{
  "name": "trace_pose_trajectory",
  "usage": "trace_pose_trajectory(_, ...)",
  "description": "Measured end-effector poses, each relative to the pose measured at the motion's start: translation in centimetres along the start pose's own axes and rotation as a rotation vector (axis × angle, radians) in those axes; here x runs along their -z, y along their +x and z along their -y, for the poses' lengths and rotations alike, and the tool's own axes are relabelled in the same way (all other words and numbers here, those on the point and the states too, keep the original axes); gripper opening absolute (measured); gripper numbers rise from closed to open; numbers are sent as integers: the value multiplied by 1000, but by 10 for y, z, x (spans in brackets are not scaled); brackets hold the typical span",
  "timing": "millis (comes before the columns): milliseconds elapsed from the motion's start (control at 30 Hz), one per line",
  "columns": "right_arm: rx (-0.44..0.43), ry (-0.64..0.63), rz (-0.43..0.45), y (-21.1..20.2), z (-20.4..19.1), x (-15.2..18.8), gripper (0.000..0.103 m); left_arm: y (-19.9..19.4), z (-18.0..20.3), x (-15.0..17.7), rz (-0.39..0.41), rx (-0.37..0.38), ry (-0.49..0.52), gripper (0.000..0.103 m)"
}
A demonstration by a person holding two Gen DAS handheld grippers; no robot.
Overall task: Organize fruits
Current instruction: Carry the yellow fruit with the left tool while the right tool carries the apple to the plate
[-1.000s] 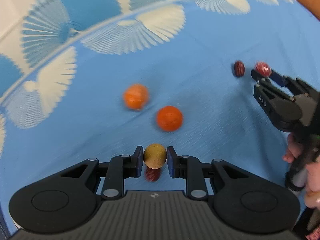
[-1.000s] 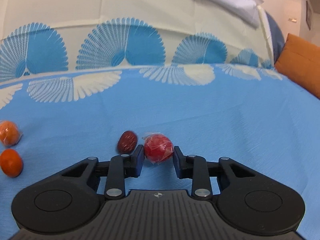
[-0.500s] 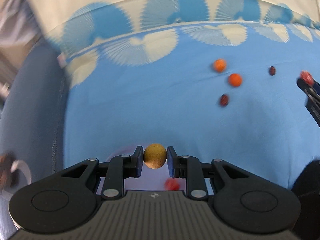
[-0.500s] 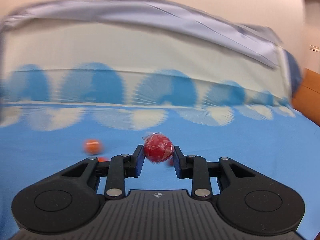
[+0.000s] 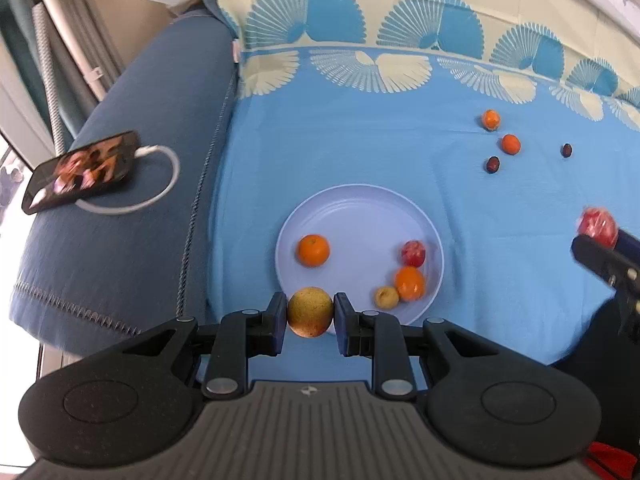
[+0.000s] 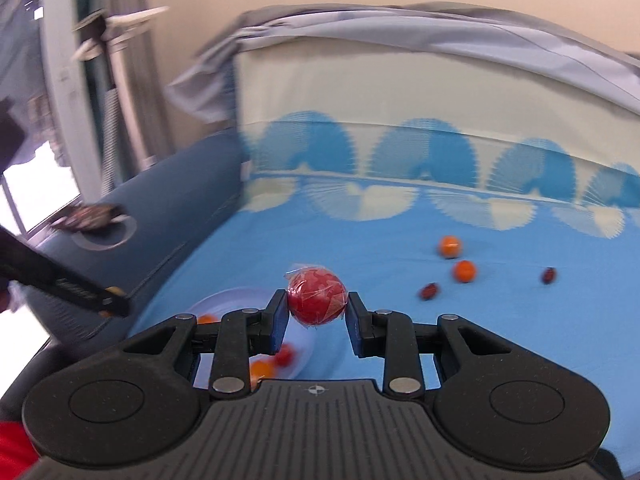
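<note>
My left gripper (image 5: 310,316) is shut on a yellow-brown round fruit (image 5: 310,311) and holds it above the near rim of a pale plate (image 5: 360,208). The plate holds an orange (image 5: 313,250), a red fruit (image 5: 413,253), another orange (image 5: 409,283) and a small yellow fruit (image 5: 386,297). My right gripper (image 6: 316,308) is shut on a red wrapped fruit (image 6: 317,294), which also shows in the left wrist view (image 5: 597,227) to the right of the plate. The plate (image 6: 236,300) lies below and left of it.
Two small oranges (image 5: 490,119) (image 5: 511,144) and two dark red fruits (image 5: 493,164) (image 5: 566,150) lie on the blue cloth beyond the plate. A phone (image 5: 82,170) with a white cable lies on the dark blue armrest at the left.
Both grippers have swung left and back from the loose fruits toward the plate, each still holding its fruit. The plate and armrest have come into view.
</note>
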State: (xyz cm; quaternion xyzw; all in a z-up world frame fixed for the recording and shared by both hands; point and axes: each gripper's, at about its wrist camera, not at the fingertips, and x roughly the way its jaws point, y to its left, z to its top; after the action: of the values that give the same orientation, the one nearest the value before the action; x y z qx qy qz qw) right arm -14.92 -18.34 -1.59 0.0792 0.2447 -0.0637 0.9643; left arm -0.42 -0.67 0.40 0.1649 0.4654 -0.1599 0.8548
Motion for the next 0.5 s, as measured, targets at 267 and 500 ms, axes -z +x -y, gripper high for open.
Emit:
trace_pose_trajectory(267, -66, -121, -24, -28, -57, 12, 32, -15, -13, 35, 36, 26, -40, 27)
trace_pose_trajectory(500, -46, -150, -22, -37, -69, 11, 32, -17, -19, 48, 38, 57, -74, 27)
